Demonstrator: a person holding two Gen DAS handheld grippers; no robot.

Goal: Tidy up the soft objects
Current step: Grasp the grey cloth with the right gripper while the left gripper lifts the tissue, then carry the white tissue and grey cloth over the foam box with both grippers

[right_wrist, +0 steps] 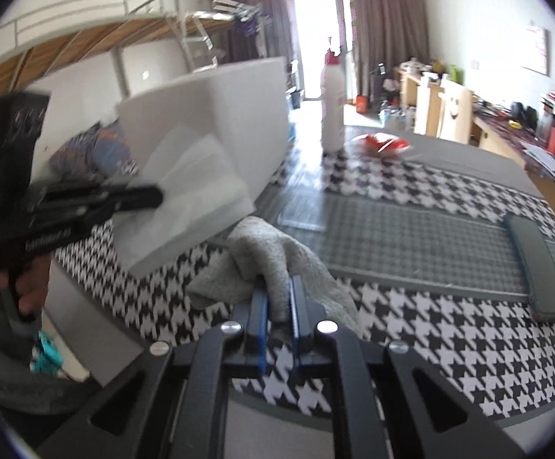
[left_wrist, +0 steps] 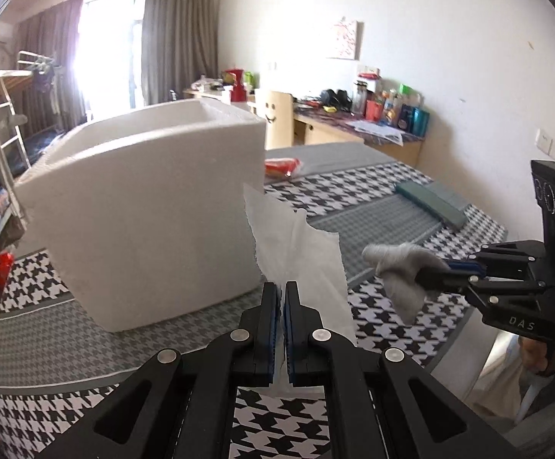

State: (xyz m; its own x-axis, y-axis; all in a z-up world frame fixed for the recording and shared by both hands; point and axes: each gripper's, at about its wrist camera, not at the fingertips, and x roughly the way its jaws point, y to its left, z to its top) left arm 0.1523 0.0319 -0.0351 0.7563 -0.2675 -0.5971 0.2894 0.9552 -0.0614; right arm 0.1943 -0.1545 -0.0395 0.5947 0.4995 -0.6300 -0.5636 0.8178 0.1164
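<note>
My left gripper (left_wrist: 281,287) is shut on a thin white tissue sheet (left_wrist: 296,244), which stands up from the pads in front of a white foam box (left_wrist: 143,210). My right gripper (right_wrist: 277,287) is shut on a grey cloth (right_wrist: 273,252), lifted just above the houndstooth bedspread (right_wrist: 430,306). In the left wrist view the right gripper (left_wrist: 426,279) enters from the right with the grey cloth (left_wrist: 396,267) bunched at its tip. In the right wrist view the left gripper (right_wrist: 155,197) comes in from the left with the tissue (right_wrist: 189,191) hanging before the foam box (right_wrist: 239,114).
A dark green flat case (right_wrist: 537,271) lies on the bedspread to the right. A red packet (right_wrist: 382,141) and a white bottle (right_wrist: 332,107) sit at the far end. A cluttered desk (left_wrist: 353,122) runs along the wall. A bunk bed ladder (left_wrist: 7,134) stands at the left.
</note>
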